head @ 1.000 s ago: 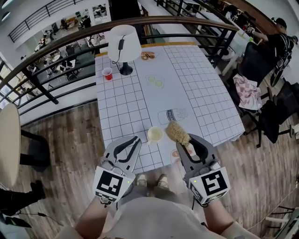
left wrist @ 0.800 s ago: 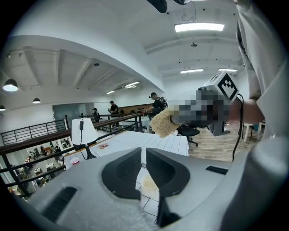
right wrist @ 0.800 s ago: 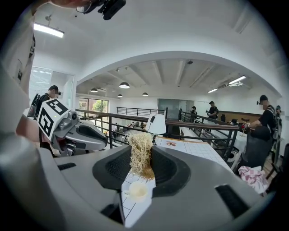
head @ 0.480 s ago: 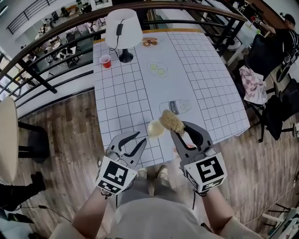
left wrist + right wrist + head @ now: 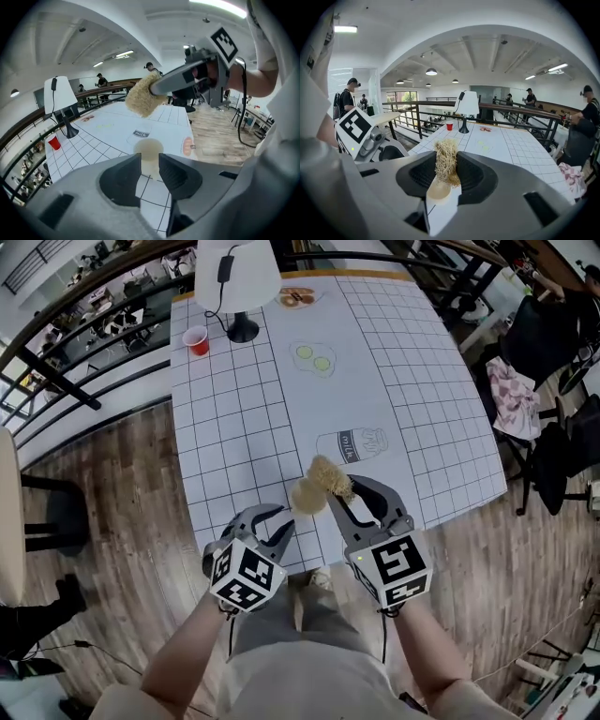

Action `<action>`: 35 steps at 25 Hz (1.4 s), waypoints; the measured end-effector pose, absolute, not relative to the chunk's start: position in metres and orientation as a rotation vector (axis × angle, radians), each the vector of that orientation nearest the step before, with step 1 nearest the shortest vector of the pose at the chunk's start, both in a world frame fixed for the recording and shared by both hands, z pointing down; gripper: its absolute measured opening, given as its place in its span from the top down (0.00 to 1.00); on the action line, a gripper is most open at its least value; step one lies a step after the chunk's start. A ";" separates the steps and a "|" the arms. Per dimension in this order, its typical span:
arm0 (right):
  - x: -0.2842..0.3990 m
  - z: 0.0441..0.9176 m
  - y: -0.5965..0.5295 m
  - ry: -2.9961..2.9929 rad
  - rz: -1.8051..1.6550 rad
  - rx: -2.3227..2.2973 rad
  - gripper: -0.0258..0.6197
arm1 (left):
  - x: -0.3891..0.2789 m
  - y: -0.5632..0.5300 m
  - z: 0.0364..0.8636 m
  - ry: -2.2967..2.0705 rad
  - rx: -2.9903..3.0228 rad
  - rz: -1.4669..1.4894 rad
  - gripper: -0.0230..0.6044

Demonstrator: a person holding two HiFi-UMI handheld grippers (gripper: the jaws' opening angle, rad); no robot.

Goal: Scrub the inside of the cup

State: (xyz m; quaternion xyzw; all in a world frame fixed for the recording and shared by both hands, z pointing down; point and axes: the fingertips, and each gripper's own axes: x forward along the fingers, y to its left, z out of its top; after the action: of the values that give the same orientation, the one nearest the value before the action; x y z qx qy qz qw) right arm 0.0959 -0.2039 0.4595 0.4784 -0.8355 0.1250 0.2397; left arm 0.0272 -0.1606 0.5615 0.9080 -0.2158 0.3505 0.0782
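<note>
The left hand-held gripper, its jaws just opening with nothing between them, lines up to steady the cup, while the right hand-held gripper clenches the scrubber just above it.

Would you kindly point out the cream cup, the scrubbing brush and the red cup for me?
cream cup (image 5: 148,151): left gripper view, on the inside of its open mouth.
scrubbing brush (image 5: 140,99): left gripper view, on the middle of its bristle head.
red cup (image 5: 198,340): head view, on its side wall.
</note>
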 end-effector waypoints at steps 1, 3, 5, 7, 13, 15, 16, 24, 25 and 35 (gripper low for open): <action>0.095 0.465 -0.206 -2.286 0.354 1.299 0.78 | 0.028 -0.160 0.574 -0.635 2.703 1.081 0.78; 0.094 0.477 -0.208 -2.283 0.380 1.275 0.78 | 0.031 -0.157 0.597 -0.605 2.649 1.101 0.78; 0.093 0.488 -0.209 -2.279 0.408 1.246 0.78 | 0.032 -0.157 0.617 -0.598 2.614 1.120 0.78; 0.092 0.498 -0.210 -2.273 0.438 1.218 0.78 | 0.034 -0.158 0.634 -0.595 2.606 1.161 0.77; 0.089 0.525 -0.211 -2.244 0.511 1.146 0.78 | 0.047 -0.162 0.655 -0.564 2.591 1.142 0.80; 0.087 0.532 -0.208 -2.235 0.542 1.114 0.78 | 0.048 -0.161 0.655 -0.574 2.598 1.139 0.86; 0.084 0.534 -0.206 -2.237 0.554 1.080 0.78 | 0.048 -0.161 0.655 -0.581 2.606 1.146 0.86; 0.075 0.565 -0.200 -2.077 0.419 0.739 0.78 | 0.048 -0.161 0.657 -0.610 2.615 1.140 0.87; 0.073 0.569 -0.204 -2.055 0.390 0.710 0.78 | 0.048 -0.161 0.657 -0.612 2.620 1.141 0.87; 0.054 0.628 -0.205 -1.891 0.284 0.478 0.78 | 0.047 -0.162 0.656 -0.620 2.638 1.074 0.87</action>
State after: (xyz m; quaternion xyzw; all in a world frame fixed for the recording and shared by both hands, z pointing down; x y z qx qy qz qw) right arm 0.0538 -0.2052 0.6277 0.2020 -0.7996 0.1200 0.5526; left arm 0.0471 -0.1619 0.6556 0.8991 -0.2114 0.3661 0.1132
